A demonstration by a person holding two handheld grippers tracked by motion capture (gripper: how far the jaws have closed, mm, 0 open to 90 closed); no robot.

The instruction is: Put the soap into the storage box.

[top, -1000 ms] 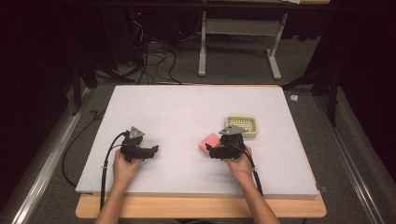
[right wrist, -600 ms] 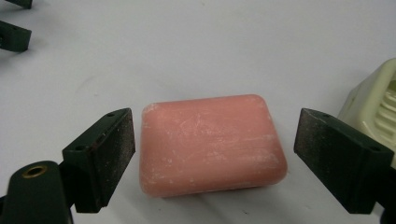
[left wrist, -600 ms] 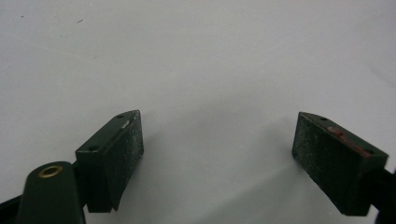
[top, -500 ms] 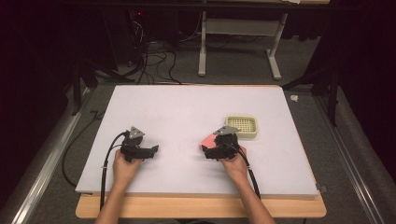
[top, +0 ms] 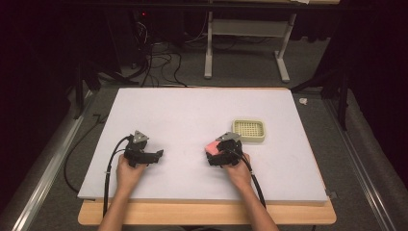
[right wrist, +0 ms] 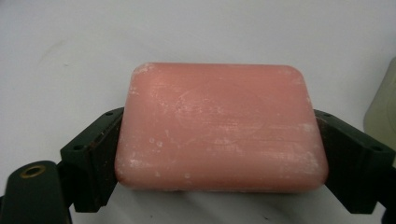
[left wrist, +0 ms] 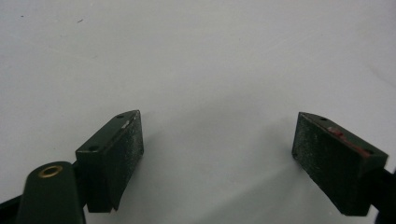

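Observation:
A pink bar of soap (right wrist: 219, 128) sits between the two black jaws of my right gripper (right wrist: 219, 140), which is shut on its short ends. From above, the soap (top: 211, 146) pokes out at the left front of the right gripper (top: 215, 153), right of the board's middle. Whether the bar rests on the board or hangs just over it is unclear. A pale yellow soap dish (top: 248, 130) with a perforated top stands just behind and to the right; its edge (right wrist: 385, 102) shows beside the right jaw. My left gripper (left wrist: 217, 135) is open over bare board, at front left (top: 157, 155).
The white board (top: 192, 115) lies on a wooden table (top: 207, 214). Cables trail from both grippers toward the near edge. Beyond the board are a dark floor with cables and a white table frame (top: 245, 43).
The right gripper, with the soap in it, has drifted slightly left, away from the dish. The left gripper has stayed put.

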